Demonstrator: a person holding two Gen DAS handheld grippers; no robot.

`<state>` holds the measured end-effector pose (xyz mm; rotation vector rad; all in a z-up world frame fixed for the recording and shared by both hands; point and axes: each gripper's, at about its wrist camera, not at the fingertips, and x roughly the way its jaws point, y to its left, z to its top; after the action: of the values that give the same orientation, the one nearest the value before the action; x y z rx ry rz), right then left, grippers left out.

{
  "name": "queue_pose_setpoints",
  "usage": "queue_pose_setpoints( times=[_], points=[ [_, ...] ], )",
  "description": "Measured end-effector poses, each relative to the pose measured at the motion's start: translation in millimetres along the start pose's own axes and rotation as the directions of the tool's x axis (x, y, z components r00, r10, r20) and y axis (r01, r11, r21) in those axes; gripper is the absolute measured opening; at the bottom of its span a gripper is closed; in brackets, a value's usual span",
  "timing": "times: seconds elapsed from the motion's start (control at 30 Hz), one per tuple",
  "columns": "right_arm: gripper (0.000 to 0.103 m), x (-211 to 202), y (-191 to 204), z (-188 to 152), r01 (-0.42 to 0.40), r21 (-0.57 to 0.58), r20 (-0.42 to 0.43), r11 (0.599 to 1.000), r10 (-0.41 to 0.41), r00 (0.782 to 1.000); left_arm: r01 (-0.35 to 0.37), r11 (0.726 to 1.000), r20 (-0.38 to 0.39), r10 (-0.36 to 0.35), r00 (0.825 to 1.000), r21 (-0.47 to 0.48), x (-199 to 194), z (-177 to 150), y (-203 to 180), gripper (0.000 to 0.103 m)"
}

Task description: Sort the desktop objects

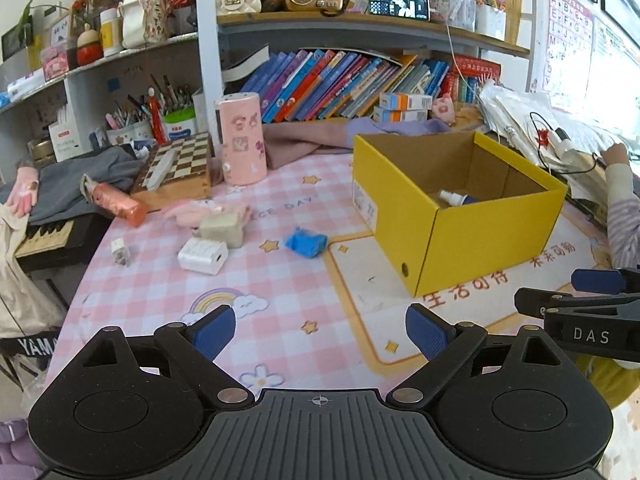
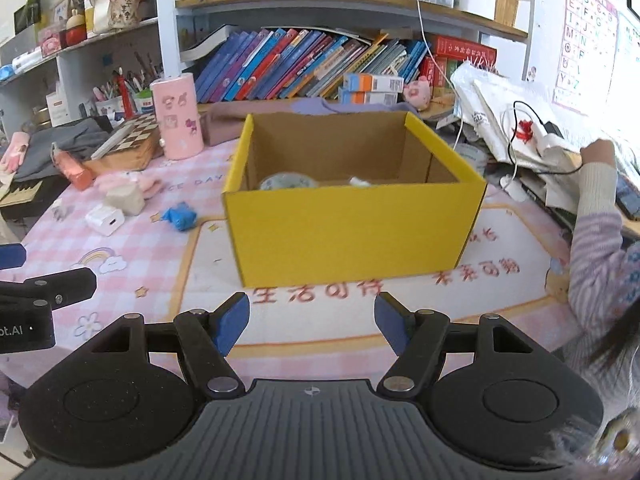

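The open yellow cardboard box [image 2: 352, 232] sits on our pink checked desk mat [image 1: 260, 296], a small white spray bottle [image 1: 452, 197] lying inside. Left of it lie a crumpled blue wrapper [image 1: 305, 242] and a white charger block [image 1: 202, 256]. Our left gripper [image 1: 320, 336] and right gripper [image 2: 312, 320] both gape empty above the mat.

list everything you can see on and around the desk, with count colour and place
box: 1, yellow, centre of mat, open top
spray bottle: 1, white and blue, inside box
blue bundle: 1, blue, left of box
charger: 1, white, left of blue bundle
plug: 1, white, near mat's left edge
beige block: 1, behind charger
pink cylinder: 1, pink, by shelf post
chessboard: 1, brown, left of cylinder
books: many, mixed colours, shelf behind
person's sleeve: striped, far right
left gripper: open, empty
right gripper: open, empty
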<state>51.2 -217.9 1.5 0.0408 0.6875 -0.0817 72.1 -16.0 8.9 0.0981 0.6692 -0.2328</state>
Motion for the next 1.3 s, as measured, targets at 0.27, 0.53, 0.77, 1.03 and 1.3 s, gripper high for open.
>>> queue_pose_setpoints(
  times=[0.27,0.53,0.77,1.03,1.3],
  points=[
    [0.068,-5.8,34.6,-17.8,-0.01,0.019,-0.05,1.0,0.011,0.999,0.019,1.0,-0.049,-0.019,0.999,0.003,-8.8,-17.2,28.1,0.095],
    [0.068,-5.7,67.1,-30.1,-0.054,0.012,-0.09,0.998,0.055,0.994,0.002,1.0,-0.088,-0.003,0.996,-0.014,-18.8,-32.9,56.0,0.095],
    [0.068,-3.8,96.3,-31.1,-0.109,-0.017,-0.104,0.994,0.107,0.989,-0.048,0.996,-0.085,0.042,0.996,-0.079,-30.6,-42.4,86.8,0.095],
    [0.068,-4.3,127.0,-27.0,-0.164,-0.089,-0.11,0.982,0.154,0.982,-0.084,0.987,-0.078,0.074,0.994,-0.134,-40.5,-48.6,110.3,0.095],
    [0.068,-3.3,145.9,-20.6,-0.192,-0.151,-0.101,0.97,0.178,0.979,-0.106,0.982,-0.069,0.096,0.993,-0.155,-36.9,-48.0,122.3,0.095]
  ],
)
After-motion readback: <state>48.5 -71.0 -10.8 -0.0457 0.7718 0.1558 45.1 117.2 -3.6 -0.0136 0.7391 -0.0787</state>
